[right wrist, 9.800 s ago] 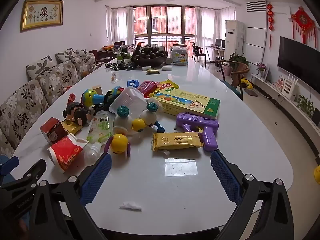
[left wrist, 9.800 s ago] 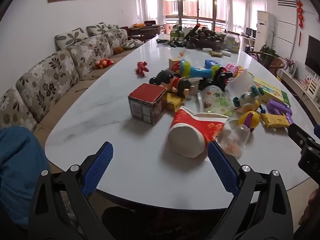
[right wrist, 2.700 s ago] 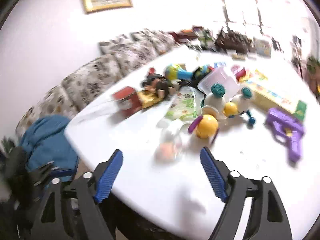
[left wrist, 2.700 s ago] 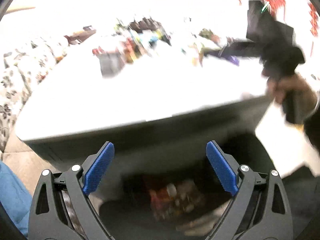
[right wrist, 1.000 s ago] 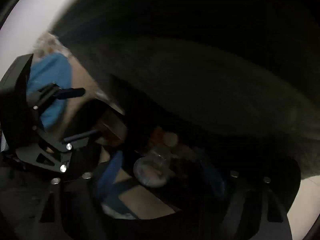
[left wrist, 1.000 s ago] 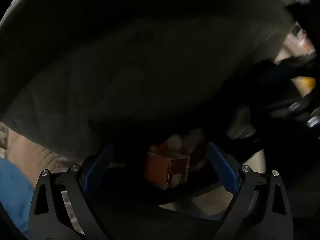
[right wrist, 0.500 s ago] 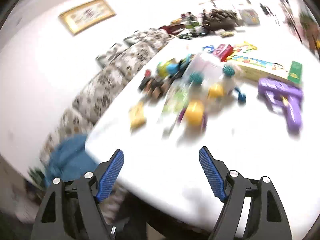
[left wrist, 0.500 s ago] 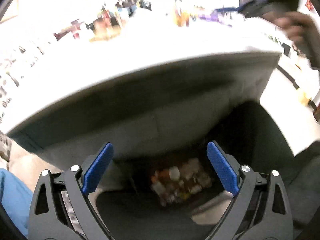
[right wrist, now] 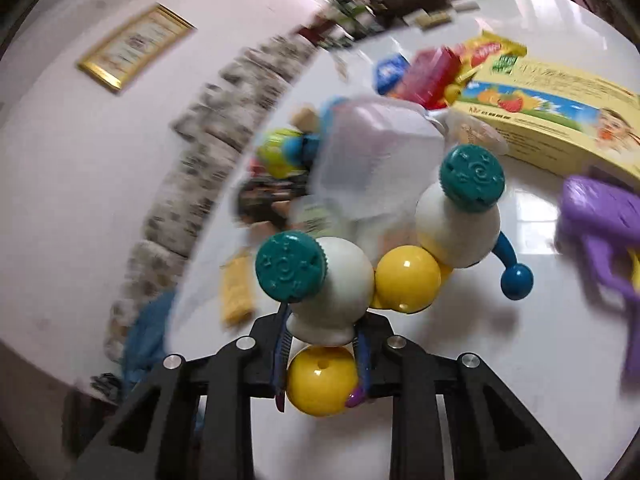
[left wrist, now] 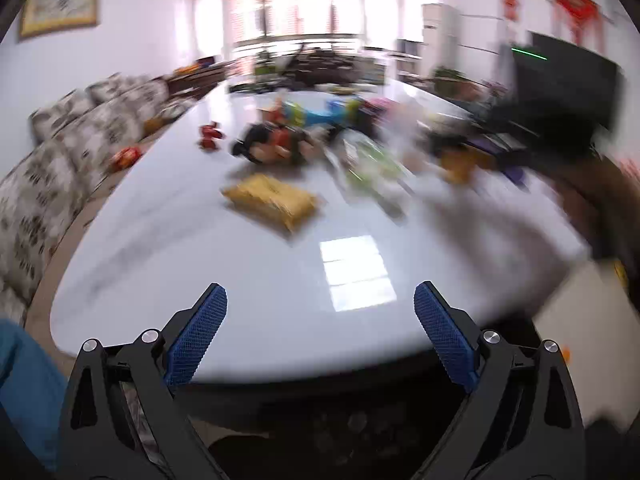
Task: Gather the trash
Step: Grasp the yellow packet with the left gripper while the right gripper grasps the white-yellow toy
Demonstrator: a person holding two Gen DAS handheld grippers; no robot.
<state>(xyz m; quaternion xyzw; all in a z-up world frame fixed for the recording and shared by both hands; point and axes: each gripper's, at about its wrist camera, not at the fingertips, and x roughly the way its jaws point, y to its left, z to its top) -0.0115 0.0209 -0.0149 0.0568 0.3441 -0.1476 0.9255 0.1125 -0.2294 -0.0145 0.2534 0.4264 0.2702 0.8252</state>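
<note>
My right gripper point(right wrist: 322, 344) is low over the white table point(right wrist: 460, 360), and its jaws are closing. Between the blue pads sits a toy point(right wrist: 332, 276) made of white bulbs, teal caps and yellow balls. The pads touch its lowest yellow ball point(right wrist: 320, 380). My left gripper point(left wrist: 320, 336) stands open over the table's near edge with nothing between its fingers. A yellow snack packet point(left wrist: 272, 200) lies ahead of it on the table point(left wrist: 200, 264). A blurred clear bottle with a green label point(left wrist: 368, 160) lies further right. The dark trash bin point(left wrist: 352, 432) shows under the table edge.
A clear plastic tub point(right wrist: 372, 148), a yellow box point(right wrist: 560, 108) and a purple toy gun point(right wrist: 600, 220) crowd around the toy. Figures and toys point(left wrist: 276, 140) lie mid-table. A floral sofa point(left wrist: 60, 152) runs along the left. A hand point(left wrist: 600, 192) with the other gripper blurs at right.
The left view has risen from under the table edge to look over the tabletop. The right gripper has come forward to the toy and its wide jaws have narrowed around it.
</note>
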